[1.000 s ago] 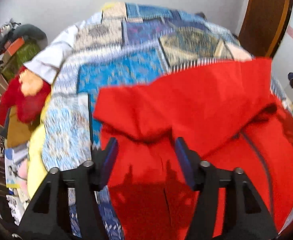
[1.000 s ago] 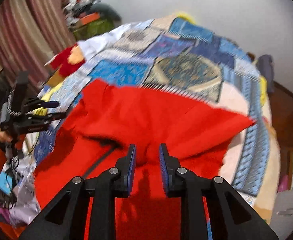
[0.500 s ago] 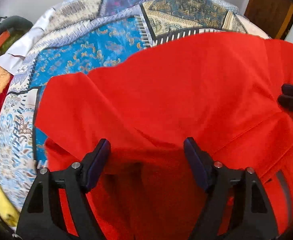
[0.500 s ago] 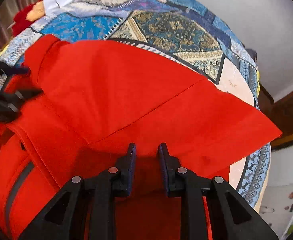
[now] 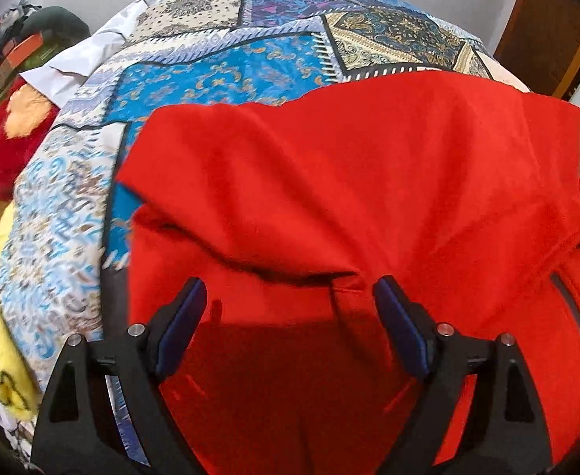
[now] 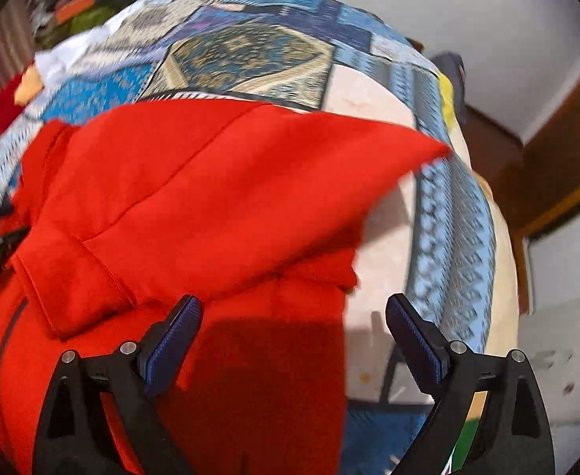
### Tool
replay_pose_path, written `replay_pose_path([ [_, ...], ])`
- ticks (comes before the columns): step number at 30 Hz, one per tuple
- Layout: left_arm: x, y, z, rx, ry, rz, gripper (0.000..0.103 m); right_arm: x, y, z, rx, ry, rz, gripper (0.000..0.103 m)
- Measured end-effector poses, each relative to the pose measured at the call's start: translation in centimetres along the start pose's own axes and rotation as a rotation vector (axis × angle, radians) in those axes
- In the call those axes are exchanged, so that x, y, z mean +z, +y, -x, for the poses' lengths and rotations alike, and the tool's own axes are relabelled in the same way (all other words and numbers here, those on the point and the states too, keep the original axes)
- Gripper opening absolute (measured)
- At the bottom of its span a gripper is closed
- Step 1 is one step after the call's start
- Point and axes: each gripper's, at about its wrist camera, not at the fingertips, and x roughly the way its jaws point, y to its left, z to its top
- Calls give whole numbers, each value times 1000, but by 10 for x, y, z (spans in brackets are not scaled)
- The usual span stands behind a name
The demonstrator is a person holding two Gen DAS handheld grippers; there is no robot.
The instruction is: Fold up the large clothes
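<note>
A large red garment (image 5: 369,182) lies on the patchwork quilt of a bed (image 5: 218,79), its far part folded back over the near part. My left gripper (image 5: 290,312) is open and empty, just above the near red cloth below the fold edge. In the right wrist view the same red garment (image 6: 210,198) shows with a pointed corner reaching right. My right gripper (image 6: 293,324) is open and empty over the garment's right edge.
The quilt (image 6: 440,206) runs to the bed's right edge, with a wooden door frame (image 6: 547,166) beyond. A red and orange plush (image 5: 8,134), a yellow cloth (image 5: 0,316) and a white sheet (image 5: 80,67) lie at the left. Clutter (image 5: 24,43) sits by the far wall.
My right gripper has opened and let go of the red cloth. Both grippers have drawn back toward me, and the folded-over part now lies on the garment.
</note>
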Motion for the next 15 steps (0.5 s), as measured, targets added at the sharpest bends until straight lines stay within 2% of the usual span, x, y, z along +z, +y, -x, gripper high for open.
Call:
replay_pose_path([
  [2, -3, 10, 5, -8, 34, -7, 88, -5, -7, 6, 34, -3, -21, 94],
  [5, -3, 34, 20, -2, 25, 27, 88, -8, -21, 17, 87, -30, -52, 94],
  [9, 13, 76, 32, -22, -14, 150, 88, -1, -38, 28, 130, -86, -113, 94],
  [15, 52, 115, 5, -49, 8, 287, 88, 23, -66, 16, 242, -97, -247, 94],
])
